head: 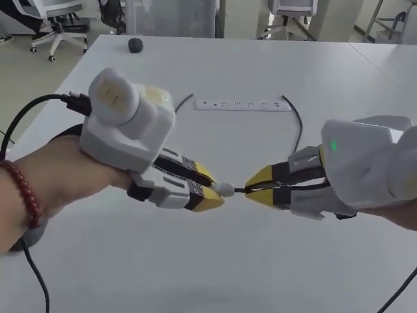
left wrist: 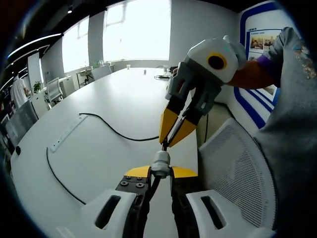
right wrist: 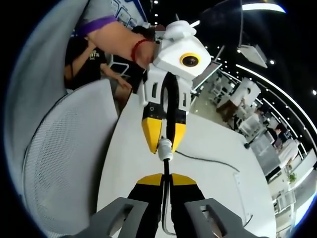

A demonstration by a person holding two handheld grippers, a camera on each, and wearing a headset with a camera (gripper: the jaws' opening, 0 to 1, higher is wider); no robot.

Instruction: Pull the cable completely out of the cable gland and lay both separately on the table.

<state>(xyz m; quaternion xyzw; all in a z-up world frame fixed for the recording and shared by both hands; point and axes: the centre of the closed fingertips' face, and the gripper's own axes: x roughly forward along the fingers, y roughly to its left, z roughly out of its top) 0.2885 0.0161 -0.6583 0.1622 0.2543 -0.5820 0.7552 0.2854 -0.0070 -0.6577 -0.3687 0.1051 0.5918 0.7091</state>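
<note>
Tongs: your left gripper (head: 210, 189) clamps the cable gland (head: 225, 190) | right gripper (head: 255, 188), at its 3 o'clock, pinches the black cable (head: 240, 190) | both above the table (head: 195, 261) | step: pull-out, cable not yet free | next: draw cable straight toward 3 o'clock, gland steady.

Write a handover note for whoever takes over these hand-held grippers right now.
Grippers: the left hand-held gripper is shut on the gland. The right hand-held gripper is shut on the cable. They are almost tip to tip over the table.
Done: both parts are gripped, and a short stretch of cable shows between the tips.
Left: the cable is not yet out of the gland. Pull the two apart until it comes free, then lay gland and cable down separately.
</note>
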